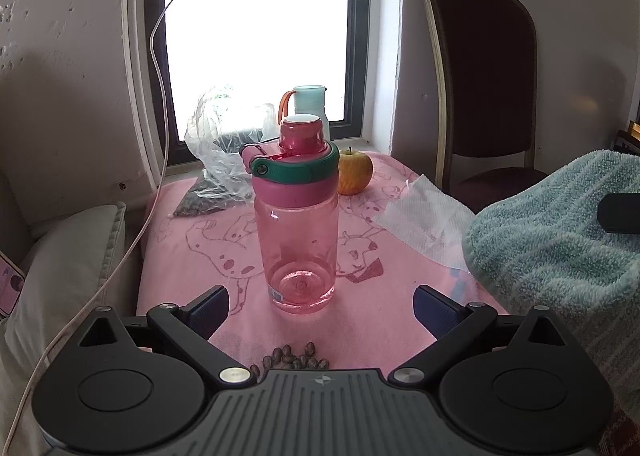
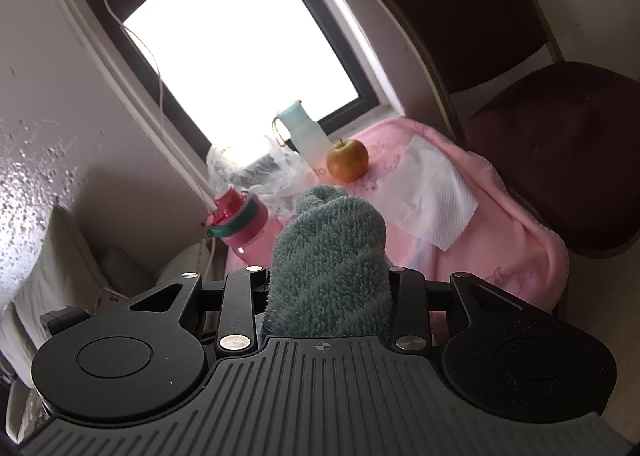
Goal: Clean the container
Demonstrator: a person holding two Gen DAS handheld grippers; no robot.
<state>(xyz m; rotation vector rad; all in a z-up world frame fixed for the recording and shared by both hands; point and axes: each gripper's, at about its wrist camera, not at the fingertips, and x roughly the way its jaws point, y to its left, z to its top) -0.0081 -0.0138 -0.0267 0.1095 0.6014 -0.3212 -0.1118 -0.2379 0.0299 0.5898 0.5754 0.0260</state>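
Note:
A clear pink bottle (image 1: 297,232) with a pink and green lid stands upright on the pink cloth (image 1: 384,320), closed. My left gripper (image 1: 320,310) is open just in front of it, one blue pad on each side, touching nothing. My right gripper (image 2: 329,288) is shut on a bunched teal towel (image 2: 330,256), which hides its fingertips. That towel (image 1: 560,240) fills the right edge of the left wrist view. From the right wrist view the bottle (image 2: 244,224) shows to the left behind the towel.
Behind the bottle sit an apple (image 1: 355,171), a pale bottle with an orange loop (image 1: 311,104) and a crumpled plastic bag (image 1: 224,144). A paper napkin (image 1: 424,220) lies to the right. Several dark seeds (image 1: 292,359) lie near my left gripper. A chair (image 1: 484,88) stands right.

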